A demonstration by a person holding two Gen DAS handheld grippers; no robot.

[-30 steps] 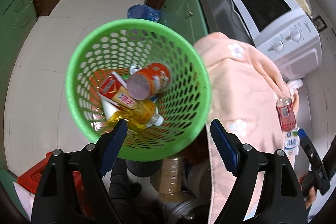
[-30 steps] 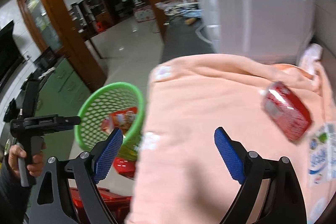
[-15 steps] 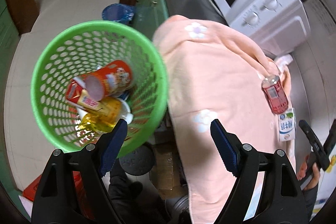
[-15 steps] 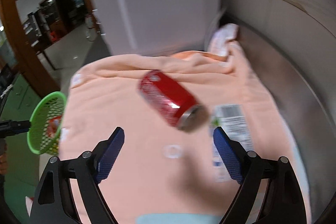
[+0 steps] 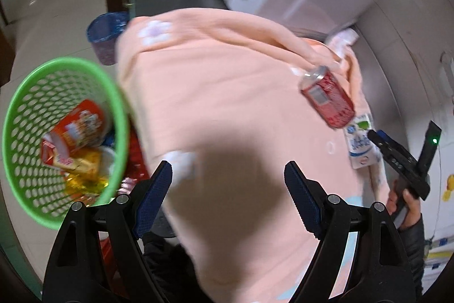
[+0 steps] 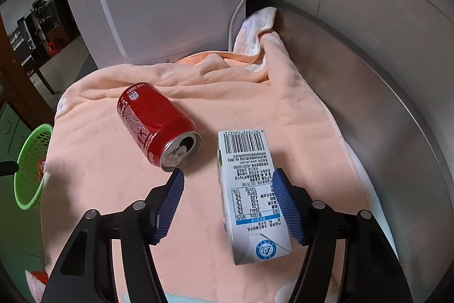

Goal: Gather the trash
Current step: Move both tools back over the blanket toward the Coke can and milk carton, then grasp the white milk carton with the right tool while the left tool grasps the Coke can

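A: What was closest to the right gripper (image 6: 227, 199)?

B: The milk carton (image 6: 249, 189). It lay flat on the peach towel (image 6: 113, 175) between the jaws. The jaws had just been closing. The right pad looked like it was at the carton's side, but the left pad was off it, so they did not squeeze it.

A: Which way did the carton point?

B: Its long side ran from 6 o'clock up to 12 o'clock. The barcode end was far, the folded end near.

A: And the can?

B: The red can (image 6: 156, 127) lay on its side just beside the carton, at about 10 o'clock from it. Its open top faced 5 o'clock, its bottom 11 o'clock.

A: What about the left gripper (image 5: 228, 193)?

B: Its jaws stood apart with nothing in them, over the towel.

A: Any baskets?

B: The green basket (image 5: 17, 115) was at 9 o'clock. Inside were an orange tub (image 5: 81, 127), a red little box (image 5: 49, 154) and a yellow wrapper (image 5: 88, 175). Farther off, at 11 o'clock, stood a blue bin (image 5: 106, 33). I could not see inside it.

A: And far back?

B: A white microwave (image 6: 159, 2) behind the towel.
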